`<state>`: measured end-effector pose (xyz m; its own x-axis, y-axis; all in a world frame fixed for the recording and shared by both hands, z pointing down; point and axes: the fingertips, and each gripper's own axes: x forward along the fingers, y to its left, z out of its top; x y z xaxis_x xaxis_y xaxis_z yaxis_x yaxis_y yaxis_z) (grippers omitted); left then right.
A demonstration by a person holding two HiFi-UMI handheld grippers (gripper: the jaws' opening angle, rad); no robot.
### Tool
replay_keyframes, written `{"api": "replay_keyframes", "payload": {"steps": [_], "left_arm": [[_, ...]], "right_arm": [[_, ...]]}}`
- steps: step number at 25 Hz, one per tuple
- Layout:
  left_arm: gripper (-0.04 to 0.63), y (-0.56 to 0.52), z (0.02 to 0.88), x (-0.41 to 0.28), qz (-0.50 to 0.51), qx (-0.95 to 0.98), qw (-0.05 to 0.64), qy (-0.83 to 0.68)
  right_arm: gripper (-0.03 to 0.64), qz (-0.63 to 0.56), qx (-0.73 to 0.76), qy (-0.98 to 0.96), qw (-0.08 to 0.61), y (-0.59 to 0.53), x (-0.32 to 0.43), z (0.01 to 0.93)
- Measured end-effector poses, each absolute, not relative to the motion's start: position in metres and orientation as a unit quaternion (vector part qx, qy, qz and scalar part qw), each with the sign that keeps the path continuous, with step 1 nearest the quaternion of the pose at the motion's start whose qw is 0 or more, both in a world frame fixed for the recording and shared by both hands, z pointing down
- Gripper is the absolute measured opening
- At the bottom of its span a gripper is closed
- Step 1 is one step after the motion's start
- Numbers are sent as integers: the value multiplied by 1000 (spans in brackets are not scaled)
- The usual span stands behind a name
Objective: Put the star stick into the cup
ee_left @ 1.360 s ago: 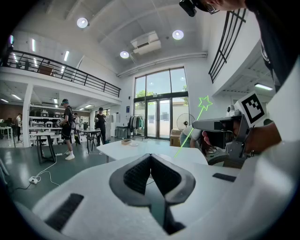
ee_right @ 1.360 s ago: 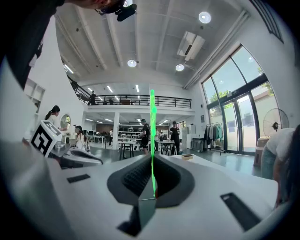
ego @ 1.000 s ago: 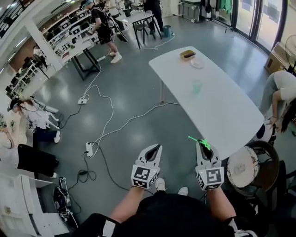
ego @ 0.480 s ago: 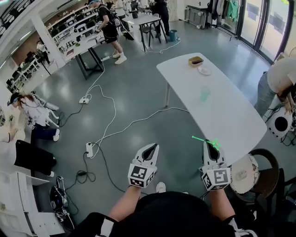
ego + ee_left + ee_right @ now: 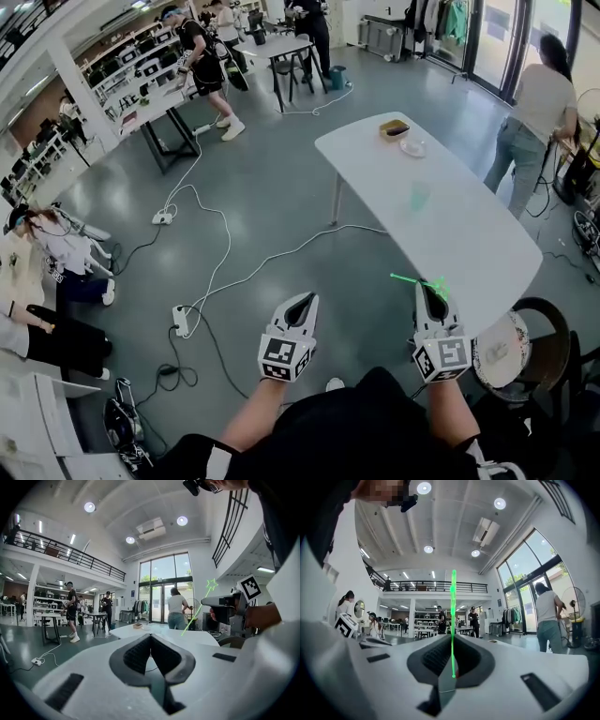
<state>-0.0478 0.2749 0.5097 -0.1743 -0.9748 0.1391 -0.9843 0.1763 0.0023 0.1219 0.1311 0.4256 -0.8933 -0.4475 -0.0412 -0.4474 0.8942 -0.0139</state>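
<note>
Left forearm [image 5: 251, 420] and right forearm [image 5: 448, 411] reach forward, side by side. Left gripper [image 5: 302, 306] left of the table [image 5: 487, 246], jaws together, empty. Right gripper [image 5: 432, 292] at the table's near edge, jaws clamped on the star stick [image 5: 411, 278].

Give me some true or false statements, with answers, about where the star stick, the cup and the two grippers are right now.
1. The right gripper is clamped on the star stick. True.
2. The star stick is standing in the cup. False: it is in the right gripper, well apart from the cup.
3. The left gripper holds nothing. True: its jaws are together and empty.
4. The cup stands on the floor. False: it stands on the white table.
</note>
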Motion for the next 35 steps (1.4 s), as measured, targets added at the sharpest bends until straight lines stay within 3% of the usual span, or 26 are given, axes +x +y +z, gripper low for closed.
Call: {"api": "replay_keyframes", "payload": {"steps": [13,35], "left_arm": [[0,218,529,-95,53,660,74,-746],[0,-29,540,-185,72,687,86,-718]], "right_arm": [[20,-7,-264,964,9,65,78,441],[20,-16,-313,949,-18,-172,-6,466]]}}
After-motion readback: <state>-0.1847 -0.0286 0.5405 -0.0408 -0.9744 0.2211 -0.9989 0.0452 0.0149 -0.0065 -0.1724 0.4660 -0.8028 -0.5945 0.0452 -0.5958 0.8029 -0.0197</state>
